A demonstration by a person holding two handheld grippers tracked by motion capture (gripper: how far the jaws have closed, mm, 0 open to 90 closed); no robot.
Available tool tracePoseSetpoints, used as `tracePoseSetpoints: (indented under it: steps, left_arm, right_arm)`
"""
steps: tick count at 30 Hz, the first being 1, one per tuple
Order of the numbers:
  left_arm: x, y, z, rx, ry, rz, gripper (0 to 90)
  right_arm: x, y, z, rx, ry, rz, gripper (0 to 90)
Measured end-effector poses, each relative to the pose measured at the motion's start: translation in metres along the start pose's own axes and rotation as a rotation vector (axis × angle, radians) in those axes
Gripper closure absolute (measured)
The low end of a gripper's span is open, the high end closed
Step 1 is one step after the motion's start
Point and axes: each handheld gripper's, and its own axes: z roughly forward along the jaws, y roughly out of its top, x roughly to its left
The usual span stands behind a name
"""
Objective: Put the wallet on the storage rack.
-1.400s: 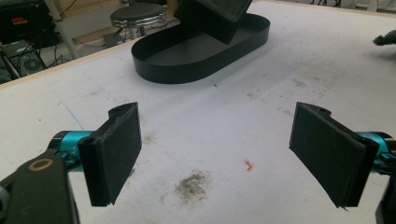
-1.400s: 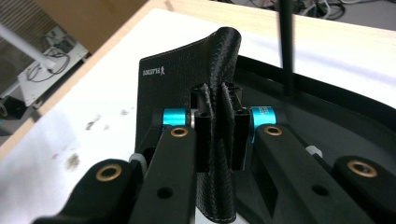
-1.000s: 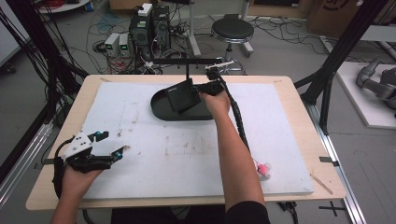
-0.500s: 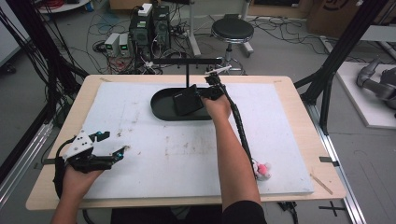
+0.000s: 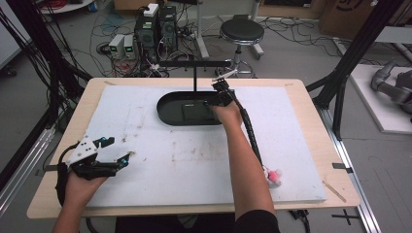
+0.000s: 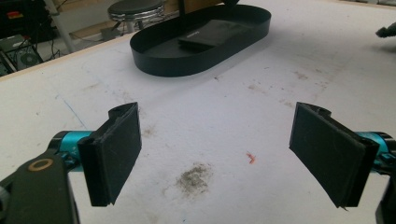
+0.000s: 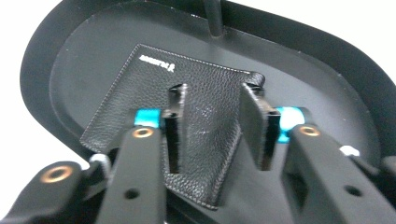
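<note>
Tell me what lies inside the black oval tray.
A black leather wallet lies flat inside the black oval tray, a thin post behind it. The right claw covers part of it.

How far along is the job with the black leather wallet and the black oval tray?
Done, it seems: the black leather wallet lies flat inside the black oval tray. In hand: the right gripper hangs over the wallet, jaws apart on either side of it, so it looks released. Left: probably only drawing that gripper clear. The left gripper rests open on the white mat, apart from the tray.
</note>
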Motion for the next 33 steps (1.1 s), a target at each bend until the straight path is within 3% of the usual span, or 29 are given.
tracePoseSetpoints:
  steps: [6, 11, 18, 22, 27, 33]
  left_arm:
    - [-0.002, 0.002, 0.000, -0.007, -0.005, 0.000, 16.8]
    - [-0.005, 0.006, 0.002, -0.007, -0.019, 0.015, 16.7]
    - [-0.007, 0.009, 0.003, -0.013, -0.047, 0.019, 16.8]
    - [-0.008, 0.015, 0.000, -0.034, -0.053, 0.029, 16.8]
    - [-0.007, 0.013, 0.001, -0.019, -0.045, 0.026, 16.8]
    - [-0.006, 0.011, 0.002, -0.016, -0.041, 0.024, 16.8]
  right_arm:
    - [0.008, 0.001, -0.019, -0.015, 0.005, -0.032, 52.8]
    - [0.012, -0.006, -0.039, -0.034, -0.031, -0.065, 48.3]
    - [0.007, -0.024, -0.085, -0.080, -0.043, -0.078, 38.2]
    - [0.004, -0.039, -0.110, -0.144, -0.035, -0.090, 33.0]
    - [0.004, -0.055, -0.134, -0.164, -0.027, -0.107, 27.9]
    - [0.008, -0.072, -0.153, -0.228, -0.010, -0.142, 25.4]
